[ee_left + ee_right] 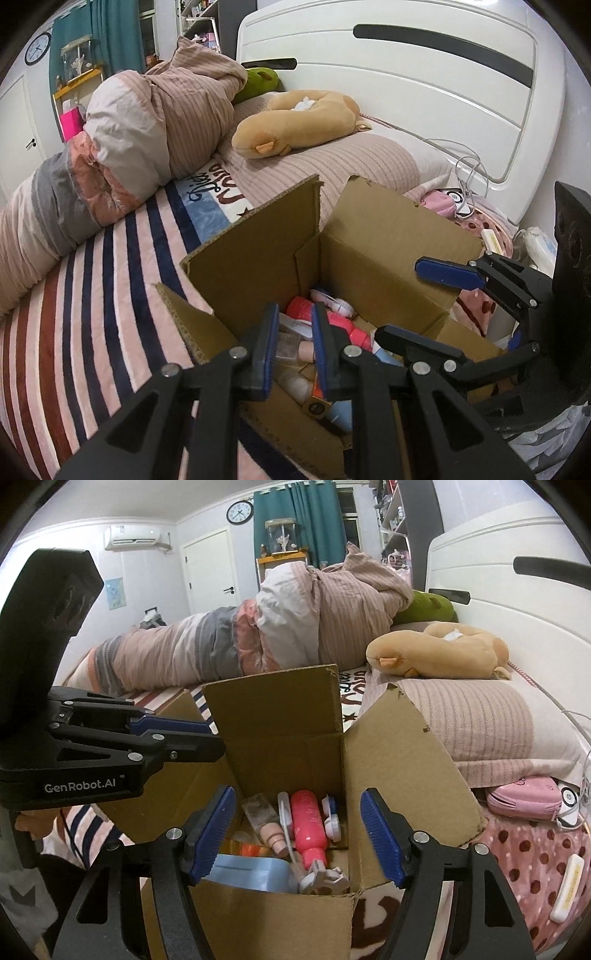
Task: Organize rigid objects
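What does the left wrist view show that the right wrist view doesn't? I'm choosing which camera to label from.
Only the left wrist view: the left gripper from behind, fingers a narrow gap apart above the box, nothing between them, and the white charging cable by the headboard.

Only the right wrist view: the right gripper from behind, fingers spread wide, the white wall air conditioner and the white door.

Both: the open brown cardboard box, the pink plastic bottle inside, and the tan plush toy.
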A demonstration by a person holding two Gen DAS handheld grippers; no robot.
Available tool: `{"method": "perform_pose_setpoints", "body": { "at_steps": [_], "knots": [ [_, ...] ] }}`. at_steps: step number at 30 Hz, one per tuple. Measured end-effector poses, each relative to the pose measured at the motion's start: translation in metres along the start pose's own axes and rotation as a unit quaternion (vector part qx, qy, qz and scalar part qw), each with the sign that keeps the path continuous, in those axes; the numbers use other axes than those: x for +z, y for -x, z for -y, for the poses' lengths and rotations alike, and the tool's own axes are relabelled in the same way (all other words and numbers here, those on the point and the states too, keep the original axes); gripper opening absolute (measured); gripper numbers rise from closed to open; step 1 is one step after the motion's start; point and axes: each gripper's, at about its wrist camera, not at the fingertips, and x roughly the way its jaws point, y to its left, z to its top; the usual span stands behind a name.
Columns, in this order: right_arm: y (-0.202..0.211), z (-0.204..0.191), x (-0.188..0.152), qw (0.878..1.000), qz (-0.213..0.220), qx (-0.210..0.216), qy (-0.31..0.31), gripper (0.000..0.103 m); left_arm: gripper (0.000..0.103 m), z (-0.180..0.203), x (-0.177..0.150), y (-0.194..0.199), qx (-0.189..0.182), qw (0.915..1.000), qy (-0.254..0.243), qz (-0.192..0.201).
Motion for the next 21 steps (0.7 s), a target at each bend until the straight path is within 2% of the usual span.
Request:
{"method": "perform_pose_setpoints", "body": {
  "at_steps": [2, 4, 6, 7, 9, 11, 12, 14, 16, 18, 21],
  "knots": [
    [0.001, 0.000, 0.000, 1.000, -0.001, 0.000, 0.001, 0.068, 0.018, -0.003, -0.001, 0.004, -0.004, 0.9999, 0.007, 0.007],
    [0.001, 0.000, 0.001, 1.000, -0.002, 0.002, 0.002, 0.068, 0.027, -0.006, -0.002, 0.011, -0.009, 0.9997, 0.014, 0.016],
    [0.002, -0.001, 0.003, 1.000, -0.005, 0.008, 0.003, 0.068, 0.043, -0.008, -0.004, 0.018, -0.007, 0.9993, 0.020, 0.029],
    [0.003, -0.002, 0.004, 1.000, -0.006, 0.011, 0.004, 0.068, 0.047, -0.009, -0.005, 0.025, -0.003, 0.9989, 0.024, 0.040],
    [0.006, -0.003, 0.007, 1.000, -0.006, 0.020, 0.009, 0.068, 0.062, -0.013, -0.009, 0.037, 0.006, 0.9976, 0.033, 0.060],
    [0.013, -0.006, 0.013, 0.999, 0.006, 0.027, 0.022, 0.069, 0.072, -0.017, -0.015, 0.052, 0.021, 0.9952, 0.046, 0.084],
    [0.016, -0.007, 0.015, 0.999, 0.011, 0.030, 0.026, 0.072, 0.078, -0.019, -0.018, 0.060, 0.029, 0.9934, 0.053, 0.098],
    [0.023, -0.011, 0.022, 0.998, 0.028, 0.039, 0.035, 0.081, 0.085, -0.025, -0.026, 0.075, 0.046, 0.9890, 0.068, 0.123],
    [0.032, -0.015, 0.029, 0.997, 0.050, 0.046, 0.038, 0.089, 0.087, -0.031, -0.036, 0.091, 0.069, 0.9831, 0.086, 0.146],
    [0.042, -0.018, 0.034, 0.995, 0.078, 0.044, 0.040, 0.101, 0.095, -0.038, -0.044, 0.102, 0.089, 0.9774, 0.103, 0.162],
    [0.050, -0.026, 0.036, 0.992, 0.106, 0.047, 0.047, 0.103, 0.098, -0.047, -0.059, 0.118, 0.116, 0.9673, 0.126, 0.187]
  ]
}}
